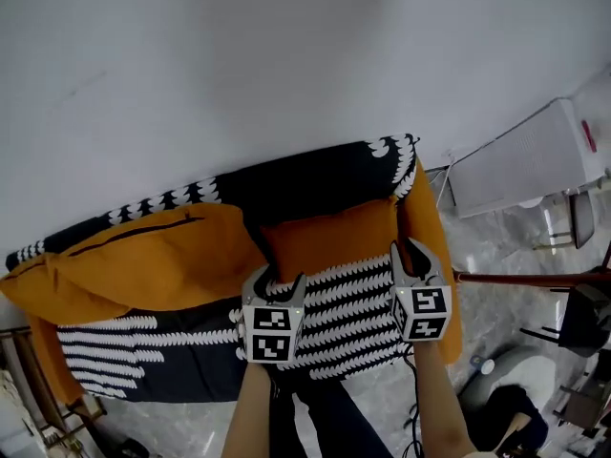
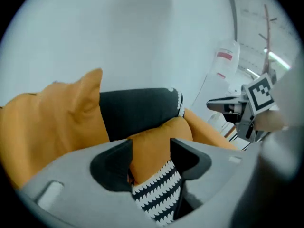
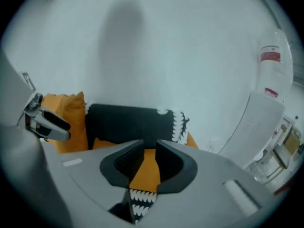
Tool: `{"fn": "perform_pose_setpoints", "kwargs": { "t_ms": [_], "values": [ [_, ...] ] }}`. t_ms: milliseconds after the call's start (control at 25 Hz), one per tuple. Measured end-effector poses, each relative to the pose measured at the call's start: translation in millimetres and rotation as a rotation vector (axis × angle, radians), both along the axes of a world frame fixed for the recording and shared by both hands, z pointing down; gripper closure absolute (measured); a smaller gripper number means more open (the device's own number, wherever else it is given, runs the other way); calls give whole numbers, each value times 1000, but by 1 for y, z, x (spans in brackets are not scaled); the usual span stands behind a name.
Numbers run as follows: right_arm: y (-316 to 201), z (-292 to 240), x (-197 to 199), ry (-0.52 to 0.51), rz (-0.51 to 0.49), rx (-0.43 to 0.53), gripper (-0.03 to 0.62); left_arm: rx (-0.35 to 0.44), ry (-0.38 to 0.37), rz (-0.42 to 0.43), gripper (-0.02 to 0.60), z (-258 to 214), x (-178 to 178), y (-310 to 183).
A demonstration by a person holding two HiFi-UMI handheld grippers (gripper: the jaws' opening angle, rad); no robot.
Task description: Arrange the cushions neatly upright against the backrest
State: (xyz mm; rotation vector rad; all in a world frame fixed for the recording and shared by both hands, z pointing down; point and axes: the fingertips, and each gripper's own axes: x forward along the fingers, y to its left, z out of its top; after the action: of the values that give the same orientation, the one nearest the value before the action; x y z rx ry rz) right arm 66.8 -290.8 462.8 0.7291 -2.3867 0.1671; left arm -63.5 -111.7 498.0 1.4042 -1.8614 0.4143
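large cushion [image 1: 143,256]: on sofa [image 1: 181,375], left | small cushion [image 1: 339,284]: right of it, before backrest [image 1: 305,184]

No legible text, square code markers on left gripper [image 1: 277,280] and right gripper [image 1: 409,256], red label [image 1: 587,136] on white appliance [image 1: 525,165], print unreadable.

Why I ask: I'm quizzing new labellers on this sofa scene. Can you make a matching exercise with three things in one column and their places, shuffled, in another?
Things:
1. plain cushion
2. striped cushion
3. white unit

Places:
A. off the sofa, past its right end in the head view
B. clamped by the left gripper and the right gripper
C. on the sofa's left part in the head view

Pairs: 1-C, 2-B, 3-A
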Motion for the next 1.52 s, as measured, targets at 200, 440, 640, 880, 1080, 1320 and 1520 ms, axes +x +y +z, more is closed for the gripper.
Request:
{"fn": "perform_pose_setpoints", "kwargs": {
  "t_ms": [200, 440, 640, 880, 1080, 1320, 1520],
  "values": [
    [45, -96, -14, -128, 7, 90, 585, 160, -102, -10, 390, -100, -14, 9],
    [103, -198, -19, -247, 27, 163, 585, 317, -213, -55, 465, -218, -27, 52],
    [143, -264, -21, -322, 48, 210, 585, 432, -291, -81, 576, -299, -33, 89],
    [190, -310, -24, -348, 29, 248, 585, 524, -359, -110, 578, -363, -39, 131],
    [209, -340, -26, -409, 43, 287, 585, 566, -386, -141, 580, -391, -45, 160],
    [229, -362, -30, -447, 39, 301, 585, 602, -408, -150, 580, -412, -48, 182],
    [239, -369, -37, -458, 26, 308, 585, 618, -417, -158, 580, -419, -54, 191]
  ]
}}
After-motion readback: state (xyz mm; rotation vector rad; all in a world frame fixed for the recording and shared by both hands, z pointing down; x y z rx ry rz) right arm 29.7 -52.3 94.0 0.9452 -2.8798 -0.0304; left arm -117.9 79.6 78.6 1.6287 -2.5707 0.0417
